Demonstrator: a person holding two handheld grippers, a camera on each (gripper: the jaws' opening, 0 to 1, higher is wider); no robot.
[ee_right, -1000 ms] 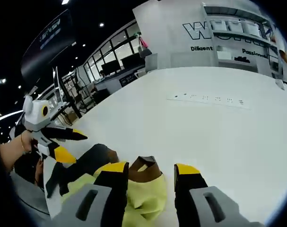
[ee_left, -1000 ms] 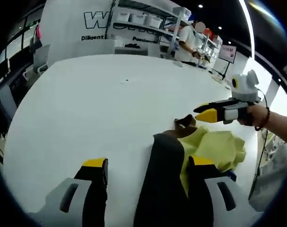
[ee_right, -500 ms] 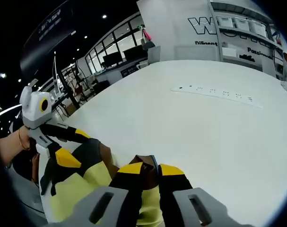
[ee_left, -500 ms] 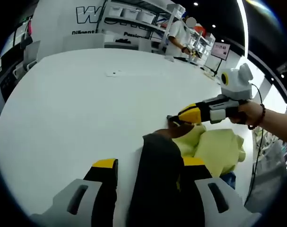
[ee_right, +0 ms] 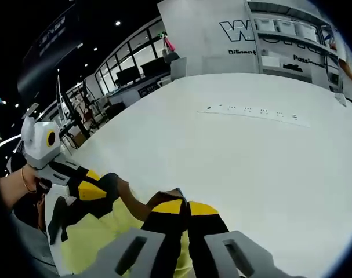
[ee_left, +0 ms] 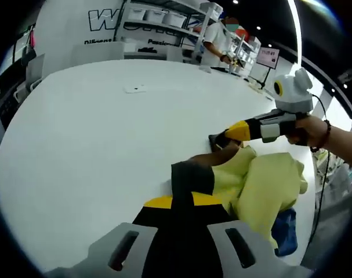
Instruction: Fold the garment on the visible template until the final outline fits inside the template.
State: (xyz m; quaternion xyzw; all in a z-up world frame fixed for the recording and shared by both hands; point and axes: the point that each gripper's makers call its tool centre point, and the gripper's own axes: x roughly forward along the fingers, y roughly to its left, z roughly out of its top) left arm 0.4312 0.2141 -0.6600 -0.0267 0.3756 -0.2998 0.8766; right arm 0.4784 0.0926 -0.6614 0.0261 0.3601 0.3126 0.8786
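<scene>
In the left gripper view, the left tongs sit nearest, their yellow tips pressed together on the dark cuff of a yellow garment. How much cloth sits between the tips is hidden by the dark fabric bunched over them. Just beyond and to the right, the garment lies crumpled on the white tabletop, with a blue patch at its lower right edge that is hard to make out. Past the garment, the right tongs, held by a hand, are closed on a brown edge of the same garment.

In the right gripper view, the right tongs are shut on that brown edge. To their left, the left tongs pinch the dark cuff. No folding template can be made out. Farther off stands a white wall with dark lettering.
</scene>
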